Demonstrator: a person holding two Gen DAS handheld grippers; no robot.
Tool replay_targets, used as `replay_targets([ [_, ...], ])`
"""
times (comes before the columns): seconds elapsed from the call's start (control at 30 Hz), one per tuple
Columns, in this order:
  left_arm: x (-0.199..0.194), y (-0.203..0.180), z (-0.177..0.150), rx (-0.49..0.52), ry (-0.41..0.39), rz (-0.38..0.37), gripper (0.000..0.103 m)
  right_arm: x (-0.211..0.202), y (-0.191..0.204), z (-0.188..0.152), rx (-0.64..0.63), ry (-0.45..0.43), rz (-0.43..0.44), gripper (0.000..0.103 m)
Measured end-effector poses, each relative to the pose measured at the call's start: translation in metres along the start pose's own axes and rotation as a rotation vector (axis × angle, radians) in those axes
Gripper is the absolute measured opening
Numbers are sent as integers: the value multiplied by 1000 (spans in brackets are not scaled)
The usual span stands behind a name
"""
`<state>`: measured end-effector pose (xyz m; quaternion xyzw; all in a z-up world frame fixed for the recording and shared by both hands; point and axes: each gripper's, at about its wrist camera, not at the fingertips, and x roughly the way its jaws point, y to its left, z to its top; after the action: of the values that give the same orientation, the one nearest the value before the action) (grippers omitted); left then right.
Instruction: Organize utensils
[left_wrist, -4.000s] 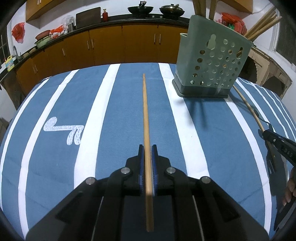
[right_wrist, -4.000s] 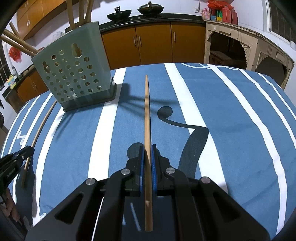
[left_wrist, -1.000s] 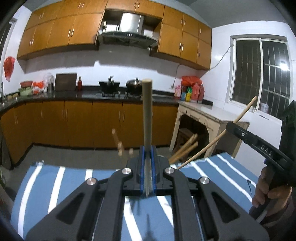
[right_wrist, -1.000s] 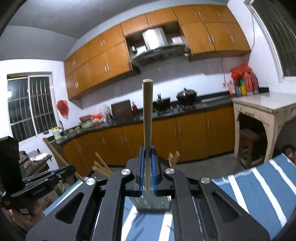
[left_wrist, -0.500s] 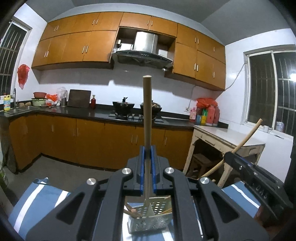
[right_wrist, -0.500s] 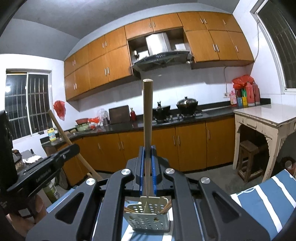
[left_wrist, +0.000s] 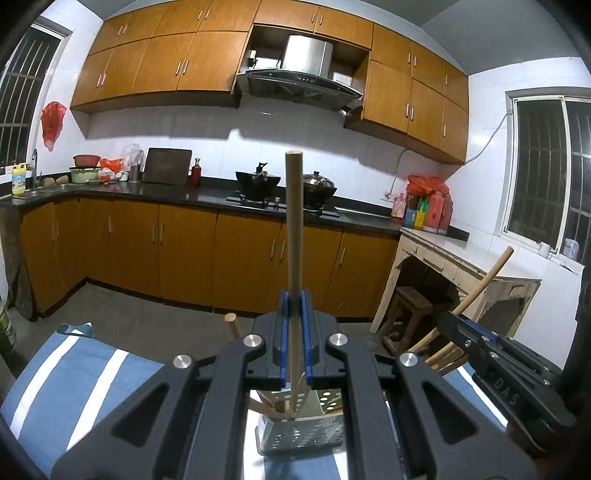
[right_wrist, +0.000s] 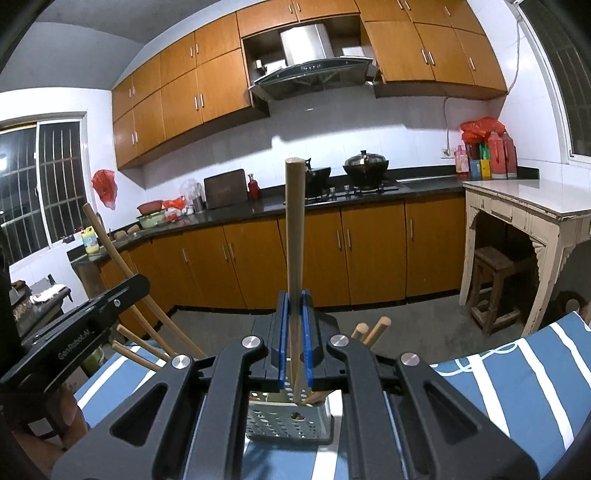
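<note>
My left gripper (left_wrist: 294, 295) is shut on a wooden chopstick (left_wrist: 294, 236) held upright, its lower tip inside the grey-green perforated utensil holder (left_wrist: 301, 437) below the jaws. My right gripper (right_wrist: 294, 295) is shut on a second wooden chopstick (right_wrist: 294, 236), also upright, its lower tip in the same holder (right_wrist: 288, 424). Other chopsticks (right_wrist: 375, 330) lean out of the holder. The right gripper also shows at the right of the left wrist view (left_wrist: 491, 354); the left gripper shows at the left of the right wrist view (right_wrist: 74, 332).
The holder stands on a blue tablecloth with white stripes (left_wrist: 74, 373), also in the right wrist view (right_wrist: 517, 380). Beyond are orange kitchen cabinets (left_wrist: 184, 254), a stove with pots (right_wrist: 351, 173) and a white side table (right_wrist: 524, 210) with a stool under it.
Four seconds ago both chopsticks lay flat over the table in the jaws. Both are now upright. In the last second both grippers dropped lower, bringing the tips into the holder.
</note>
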<state>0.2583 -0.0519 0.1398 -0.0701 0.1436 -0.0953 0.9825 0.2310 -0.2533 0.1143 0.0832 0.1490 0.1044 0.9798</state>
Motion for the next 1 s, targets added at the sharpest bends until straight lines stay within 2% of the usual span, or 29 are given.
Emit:
replay_targets([
  [0.63, 13, 2, -6, 5, 46, 6, 8, 5, 5, 2, -14, 4, -3, 8],
  [0.7, 13, 5, -4, -8, 48, 8, 17, 5, 4, 2, 0, 11, -4, 9],
  [0.73, 12, 7, -3, -14, 48, 9, 26, 5, 2, 1, 4, 15, -2, 10],
  [0.77, 10, 7, -3, -17, 45, 10, 30, 4, 1, 1, 8, 15, -5, 12],
  [0.83, 6, 9, -2, -16, 40, 10, 31, -1, 1, 3, 10, 7, -7, 21],
  [1.0, -13, 11, 4, -19, 19, 3, 39, -25, 4, 7, -1, -33, -2, 34],
])
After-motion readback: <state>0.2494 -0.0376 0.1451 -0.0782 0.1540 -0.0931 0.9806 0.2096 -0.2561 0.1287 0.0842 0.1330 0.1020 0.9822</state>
